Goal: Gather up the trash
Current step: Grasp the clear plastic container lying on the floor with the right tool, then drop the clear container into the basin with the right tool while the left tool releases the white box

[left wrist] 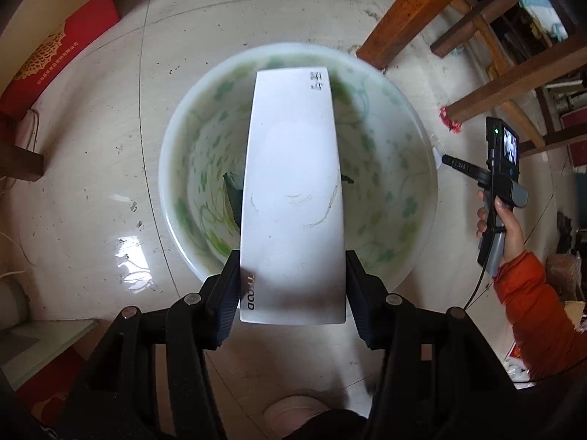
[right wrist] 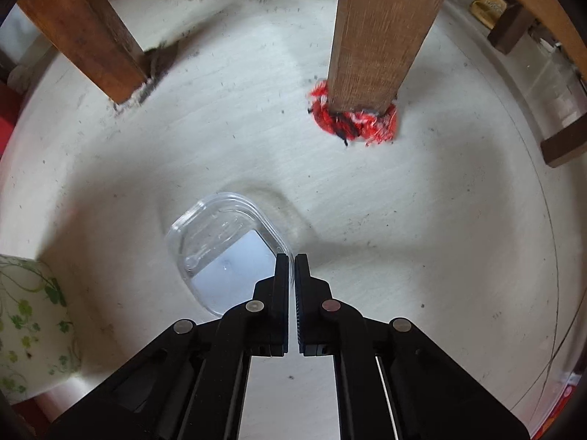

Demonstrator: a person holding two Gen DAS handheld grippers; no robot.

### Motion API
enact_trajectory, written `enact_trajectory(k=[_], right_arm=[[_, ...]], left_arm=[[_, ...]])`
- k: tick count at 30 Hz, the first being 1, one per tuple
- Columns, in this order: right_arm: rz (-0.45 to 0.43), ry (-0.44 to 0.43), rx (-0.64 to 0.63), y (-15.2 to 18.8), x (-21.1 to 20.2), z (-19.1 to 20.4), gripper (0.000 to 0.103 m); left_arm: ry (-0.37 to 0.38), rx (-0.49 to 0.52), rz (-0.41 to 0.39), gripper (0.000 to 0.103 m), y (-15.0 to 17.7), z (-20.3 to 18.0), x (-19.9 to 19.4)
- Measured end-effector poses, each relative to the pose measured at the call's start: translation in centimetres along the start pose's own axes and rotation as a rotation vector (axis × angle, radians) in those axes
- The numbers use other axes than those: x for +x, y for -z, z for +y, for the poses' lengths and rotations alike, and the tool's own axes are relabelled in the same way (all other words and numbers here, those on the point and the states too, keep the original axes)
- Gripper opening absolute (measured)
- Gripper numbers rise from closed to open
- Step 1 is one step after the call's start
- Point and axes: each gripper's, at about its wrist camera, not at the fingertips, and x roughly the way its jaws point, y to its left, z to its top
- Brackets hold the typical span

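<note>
the left gripper [left wrist: 293, 289] is clamped on the near end of a flat white rectangular box [left wrist: 293, 198], which is held pointing down over a round white plastic basin with green clover print [left wrist: 400, 168] standing on the pale tiled floor [left wrist: 110, 168]; the box is kept above the basin's mouth, presumably so that it can be dropped in as collected trash, and something dark can be made out in the basin beside the box, though what it is cannot be told. to the right of the basin, the right gripper [right wrist: 291, 256] is pointed steeply down at the floor and its jaws are drawn nearly together on the right rim of a clear shallow plastic tray with rounded corners [right wrist: 220, 242], which lies flat on the floor just near of a wooden table leg [right wrist: 378, 36] with a frayed red cloth scrap [right wrist: 352, 121] bunched around its foot. the thin rim appears to be pinched because the flat tray offers no other edge to take hold of.
</note>
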Motion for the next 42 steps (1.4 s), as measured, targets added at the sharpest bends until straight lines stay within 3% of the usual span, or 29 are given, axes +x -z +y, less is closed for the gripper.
enact_trajectory(k=[5,10,15,18,22,25,28,29,33,39,42], right_arm=[[-0.106,-0.06,-0.028,-0.5,-7.3,1.9,0.002],[-0.231,-0.179,-0.163,0.6,-16.1,6.5,0.002],[-0.248,-0.359,-0.287,1.8,-19.4,12.6,0.002],[-0.222,-0.421,-0.348,3.0,-19.4,15.7,0.002],[-0.134,-0.42,-0.376,4.0,-17.3,18.0,0.003],[-0.069,-0.374,-0.436,4.6,-16.3,19.3,0.005],[-0.022,-0.278,-0.504,5.2,-17.0,20.5,0.027],[-0.014,-0.287,-0.505,5.3,-17.5,20.6,0.036],[0.022,-0.332,-0.464,4.4,-20.5,19.7,0.037],[0.022,-0.314,-0.439,2.6,-27.4,19.2,0.037],[0.022,-0.311,-0.454,1.7,-31.8,19.8,0.037]], left_arm=[[0.02,-0.033,-0.043,0.051,0.4,0.3,-0.2],[0.007,-0.057,-0.075,0.051,1.3,-0.1,-2.4],[0.016,-0.12,-0.078,0.051,2.7,0.6,-4.5],[-0.038,-0.16,-0.101,0.051,3.2,1.4,-5.2],[-0.044,-0.202,-0.109,0.051,2.9,1.2,-4.3],[-0.036,-0.192,-0.105,0.051,2.2,0.6,-3.3],[0.006,-0.145,-0.069,0.052,1.6,0.1,-3.6],[0.019,-0.147,-0.067,0.052,1.5,0.1,-3.9],[0.058,-0.193,-0.081,0.052,1.6,0.7,-7.1],[0.01,-0.229,-0.085,0.052,1.6,0.7,-13.8],[-0.013,-0.24,-0.096,0.052,1.6,0.1,-19.1]])
